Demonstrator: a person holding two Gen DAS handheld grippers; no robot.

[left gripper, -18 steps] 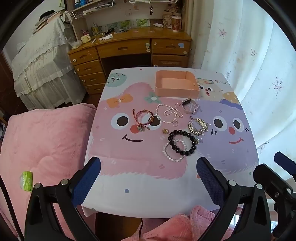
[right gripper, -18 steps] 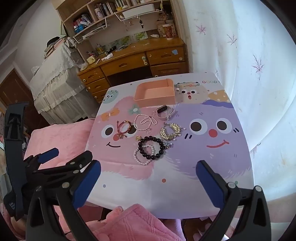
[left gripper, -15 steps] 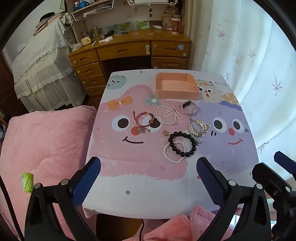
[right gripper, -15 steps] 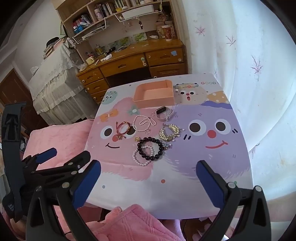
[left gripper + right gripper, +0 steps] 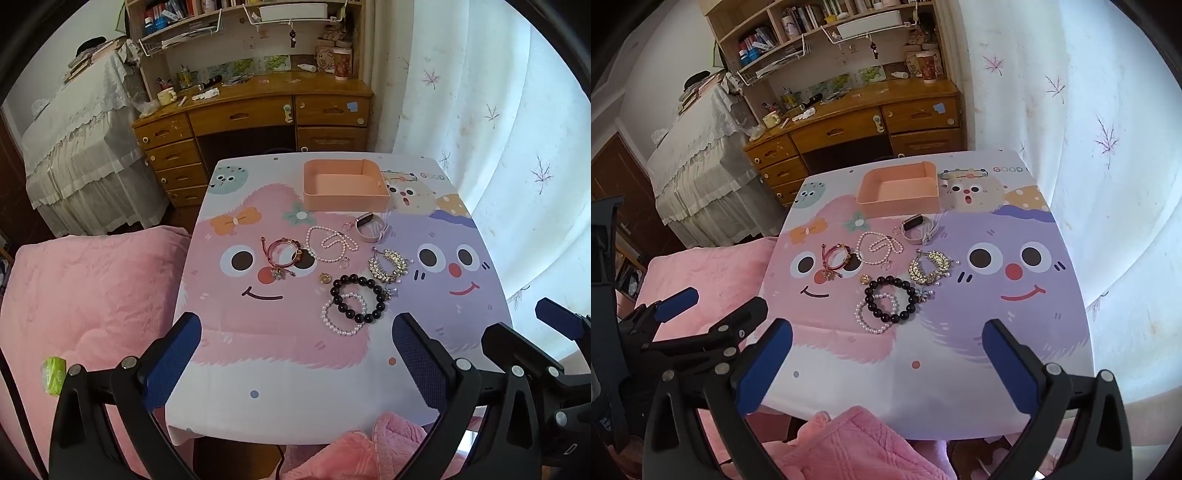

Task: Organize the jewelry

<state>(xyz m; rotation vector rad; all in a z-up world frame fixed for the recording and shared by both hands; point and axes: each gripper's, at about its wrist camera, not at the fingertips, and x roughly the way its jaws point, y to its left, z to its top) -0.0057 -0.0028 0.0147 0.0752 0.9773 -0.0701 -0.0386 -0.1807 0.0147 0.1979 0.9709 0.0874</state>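
Several pieces of jewelry lie mid-table: a black bead bracelet (image 5: 357, 298) (image 5: 891, 298) overlapping a small pearl bracelet (image 5: 343, 314), a pearl necklace (image 5: 331, 244), a red cord bracelet (image 5: 282, 252), a gold leaf piece (image 5: 388, 264) (image 5: 929, 267), a small gold charm (image 5: 325, 277) and a white watch (image 5: 369, 227) (image 5: 919, 227). Behind them stands a shallow pink box (image 5: 345, 183) (image 5: 899, 189) with nothing visible inside. My left gripper (image 5: 295, 350) and right gripper (image 5: 886, 352) hang open over the table's near edge, both short of the jewelry and holding nothing.
The small table wears a cartoon-face cloth (image 5: 443, 306). A pink quilt (image 5: 85, 288) lies at its left, a white curtain (image 5: 517, 129) at its right. Beyond stands a wooden desk with drawers (image 5: 255, 118). Pink fabric (image 5: 857, 446) bunches below the near edge.
Both views have drawn back and tilted slightly, so the table sits a little lower and farther in the frames. The jewelry has not moved; both grippers remain open.
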